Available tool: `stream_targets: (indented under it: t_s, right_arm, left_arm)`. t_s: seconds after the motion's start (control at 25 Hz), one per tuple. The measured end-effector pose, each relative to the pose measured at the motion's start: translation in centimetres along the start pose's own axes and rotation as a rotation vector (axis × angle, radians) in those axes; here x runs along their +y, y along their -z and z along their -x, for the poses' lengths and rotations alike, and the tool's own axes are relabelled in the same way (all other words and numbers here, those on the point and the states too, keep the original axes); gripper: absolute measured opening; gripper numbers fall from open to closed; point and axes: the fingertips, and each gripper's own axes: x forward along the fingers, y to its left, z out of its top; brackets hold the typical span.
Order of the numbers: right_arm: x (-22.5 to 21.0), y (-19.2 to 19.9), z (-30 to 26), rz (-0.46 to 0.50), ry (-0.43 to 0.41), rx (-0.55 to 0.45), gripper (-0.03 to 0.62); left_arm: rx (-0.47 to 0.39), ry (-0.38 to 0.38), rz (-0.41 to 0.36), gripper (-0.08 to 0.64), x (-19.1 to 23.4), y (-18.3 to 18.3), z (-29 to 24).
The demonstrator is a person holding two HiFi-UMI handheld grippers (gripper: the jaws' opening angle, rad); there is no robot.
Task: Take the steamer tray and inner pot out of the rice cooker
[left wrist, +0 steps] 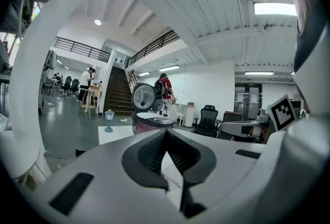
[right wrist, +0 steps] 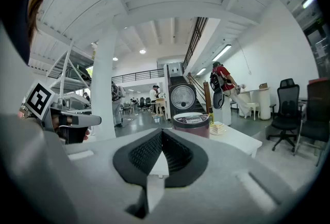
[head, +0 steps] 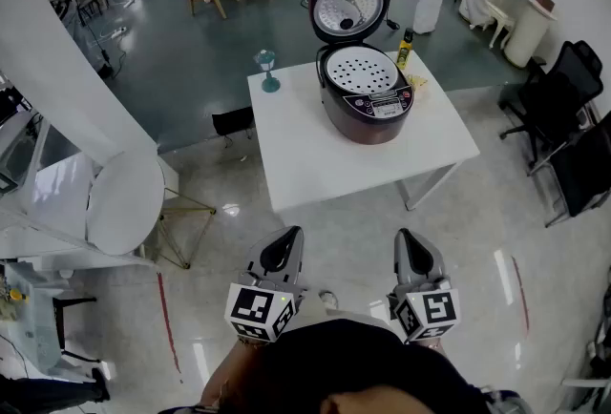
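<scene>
Head view: white worktop (head: pixel 315 155) on a glossy grey floor (head: pixel 191 59) carries the rice cooker (head: pixel 366 88), lid (head: pixel 349 4) raised, steamer tray (head: pixel 361 71) seated inside (inner pot hidden beneath). Left tool (head: pixel 286 236) and right tool (head: pixel 409 238), well short of the cooker, are both pressed together, empty.

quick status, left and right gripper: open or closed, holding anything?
Left grey two-jaw gripper: closed, nothing between the jaws.
Right grey two-jaw gripper: closed, nothing between the jaws.

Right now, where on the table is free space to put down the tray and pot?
The table is bare in front of the rice cooker and on its left, toward the glass. Crowded at the back right, by the bottle.
</scene>
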Motion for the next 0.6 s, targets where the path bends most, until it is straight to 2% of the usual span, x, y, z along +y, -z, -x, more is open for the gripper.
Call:
stream_targets:
  t_s: [0.12,0.36,0.6]
  right_arm:
    - [-0.2,0.9,0.2,-0.010,0.011,0.030,0.006]
    - [-0.1,0.5,-0.4,0.011,0.002,-0.007,0.006]
    - [-0.5,1.4,-0.5,0.007,0.033,0.083,0.006]
  left_arm:
    - [0.004,-0.007,-0.007,0.003,0.0,0.2,0.1]
    - [0.000,-0.013,0.006,0.003,0.3,0.2,0.0]
    - [-0.015,-0.001,-0.006,0.003,0.3,-0.1,-0.2]
